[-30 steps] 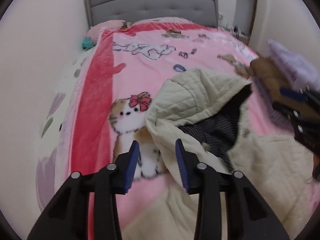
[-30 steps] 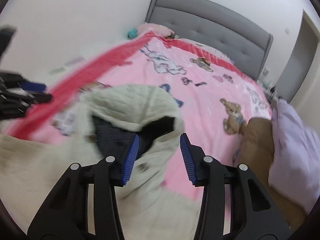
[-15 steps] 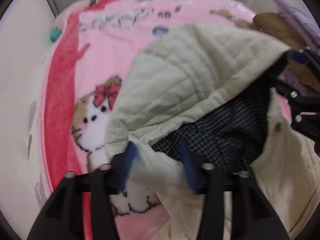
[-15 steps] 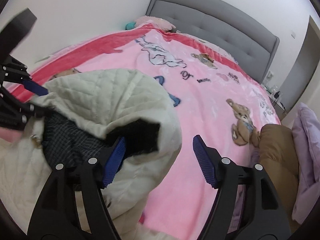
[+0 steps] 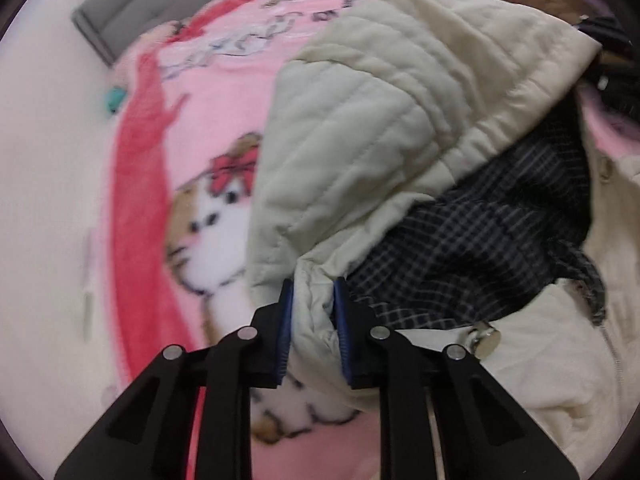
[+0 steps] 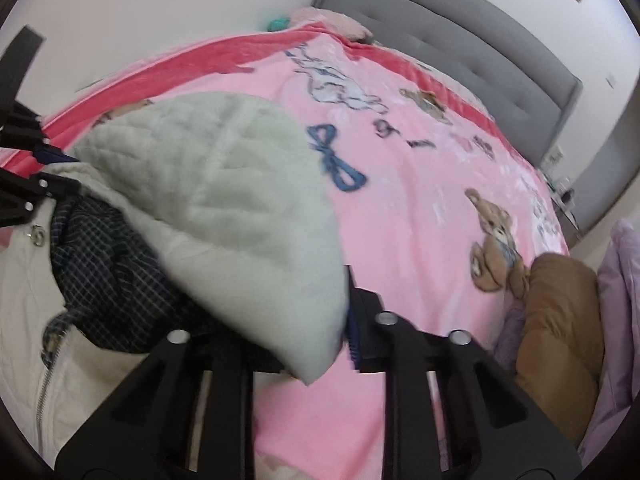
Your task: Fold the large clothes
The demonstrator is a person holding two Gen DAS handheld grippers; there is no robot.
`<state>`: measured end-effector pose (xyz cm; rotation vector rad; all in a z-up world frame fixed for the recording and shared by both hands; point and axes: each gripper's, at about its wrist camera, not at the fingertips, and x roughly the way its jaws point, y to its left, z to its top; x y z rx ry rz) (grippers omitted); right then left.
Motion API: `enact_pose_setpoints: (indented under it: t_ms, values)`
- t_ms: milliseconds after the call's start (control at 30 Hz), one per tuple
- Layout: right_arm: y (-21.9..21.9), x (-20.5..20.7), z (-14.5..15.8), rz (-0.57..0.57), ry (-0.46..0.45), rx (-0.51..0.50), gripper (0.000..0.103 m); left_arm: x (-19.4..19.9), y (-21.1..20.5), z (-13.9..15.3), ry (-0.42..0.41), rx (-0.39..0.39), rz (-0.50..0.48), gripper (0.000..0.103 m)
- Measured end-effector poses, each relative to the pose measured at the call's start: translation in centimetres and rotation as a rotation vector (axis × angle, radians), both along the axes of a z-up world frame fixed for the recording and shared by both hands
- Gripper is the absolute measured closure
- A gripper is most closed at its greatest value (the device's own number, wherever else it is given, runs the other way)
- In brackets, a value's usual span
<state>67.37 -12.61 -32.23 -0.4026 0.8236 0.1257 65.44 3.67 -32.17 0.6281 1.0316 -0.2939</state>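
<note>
A cream quilted jacket (image 5: 380, 100) with a dark checked lining (image 5: 480, 232) lies on a pink cartoon blanket (image 5: 208, 92), hood toward the headboard. My left gripper (image 5: 312, 284) is closing, and its blue pads pinch a fold of cream fabric at the hood's near edge. In the right wrist view the same jacket (image 6: 224, 184) drapes over my right gripper (image 6: 324, 292), which is also closing with the hood's corner between its jaws; the fabric hides its left pad. Each gripper shows in the other view: the left gripper (image 6: 24, 184) at the left edge, the right gripper (image 5: 616, 64) at the upper right.
A grey padded headboard (image 6: 460, 36) stands at the far end against a white wall. A brown garment (image 6: 560, 320) and a lilac one (image 6: 620, 280) are piled at the bed's right side. A teal object (image 6: 278, 22) lies near the pillows. The jacket's zipper (image 6: 44, 392) runs down at lower left.
Both grippers came down and in to the hood, opened wide around its edges, then closed on the cream fabric. The hood now fills much more of both views.
</note>
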Motion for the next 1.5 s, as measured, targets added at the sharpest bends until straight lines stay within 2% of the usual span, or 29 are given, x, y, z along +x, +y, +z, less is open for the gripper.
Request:
enact_pose_setpoints:
  t_ms: [67,100,233,267,333,367,433,467,533,633,733,767,800,867,900,933,967,1000,1100,1167,1200,1300,1400,1500]
  values:
    - [-0.7,-0.2,0.7,-0.029,-0.021,0.029,0.095,-1.1,0.3,1.0,-0.124,0.006,0.007,0.09]
    - [-1.1,-0.3,1.1,-0.043,-0.031,0.047,0.097,-2.2,0.7,2.2,-0.2,-0.047,0.01,0.09]
    - [-2.6,-0.8,2.8,-0.084,-0.085,0.097,0.097,-4.2,1.1,4.6,-0.375,-0.078,0.051,0.09]
    - [-2.9,-1.4,3.6,-0.095,-0.114,0.118,0.097,-5.2,1.4,5.6,-0.445,-0.107,0.065,0.09]
    - [-3.7,-2.6,4.9,-0.113,-0.157,0.18,0.097,-6.2,2.3,6.9,-0.507,-0.172,0.079,0.088]
    - [-4.1,-2.9,5.1,-0.122,-0.16,0.198,0.097,-6.6,3.1,7.0,-0.509,-0.204,0.08,0.086]
    - [-4.6,-3.0,3.8,-0.121,-0.116,0.186,0.095,-6.5,3.6,6.0,-0.436,-0.216,0.087,0.085]
    - [-4.5,-2.6,2.4,-0.115,-0.065,0.172,0.095,-6.0,3.8,4.7,-0.379,-0.197,0.091,0.085]
    - [-3.8,-2.1,-0.1,-0.109,-0.006,0.103,0.095,-5.2,3.8,2.9,-0.332,-0.179,0.099,0.085]
    - [-2.8,-1.5,-2.5,-0.107,0.024,0.031,0.095,-4.1,3.6,1.3,-0.293,-0.173,0.139,0.085]
    - [-2.5,-0.5,-5.4,-0.119,0.133,0.003,0.093,-3.6,3.6,-0.4,-0.246,-0.153,0.142,0.085]
    - [-2.2,-0.8,-5.6,-0.111,0.123,-0.017,0.093,-3.9,3.5,-0.7,-0.235,-0.155,0.136,0.085]
    - [-2.1,-1.1,-5.3,-0.103,0.112,-0.019,0.093,-3.8,3.9,-0.7,-0.23,-0.164,0.137,0.085]
    - [-2.6,-1.9,-4.0,-0.078,0.105,0.051,0.092,-4.6,5.2,0.3,-0.227,-0.222,0.146,0.074]
    - [-3.3,-2.4,-2.9,-0.073,0.106,0.105,0.084,-4.5,6.0,0.7,-0.227,-0.24,0.157,0.055]
    - [-4.1,-3.0,-1.9,-0.073,0.097,0.145,0.077,-4.8,7.0,1.3,-0.232,-0.268,0.174,0.045]
    - [-5.1,-3.9,-0.4,-0.077,0.074,0.189,0.069,-5.3,8.0,2.1,-0.239,-0.302,0.182,0.04]
    - [-5.6,-4.6,0.5,-0.074,0.059,0.215,0.065,-5.7,8.8,2.8,-0.248,-0.322,0.18,0.04]
    - [-6.8,-6.6,3.2,-0.051,0.048,0.307,0.064,-6.8,10.1,4.7,-0.282,-0.319,0.162,0.04]
    - [-6.7,-7.7,4.7,-0.026,0.028,0.325,0.063,-7.3,9.8,6.3,-0.311,-0.326,0.121,0.04]
    - [-6.4,-7.9,4.9,-0.028,0.023,0.298,0.063,-7.0,9.5,6.9,-0.319,-0.339,0.103,0.04]
    - [-5.2,-7.0,4.4,-0.097,0.034,0.135,0.063,-6.0,7.2,8.3,-0.344,-0.361,0.035,0.04]
    - [-5.0,-4.7,3.0,-0.149,0.051,0.108,0.077,-4.4,4.1,7.5,-0.307,-0.308,-0.053,0.04]
    - [-5.2,-2.6,1.7,-0.193,0.061,0.103,0.08,-3.4,1.9,5.4,-0.239,-0.235,-0.158,0.04]
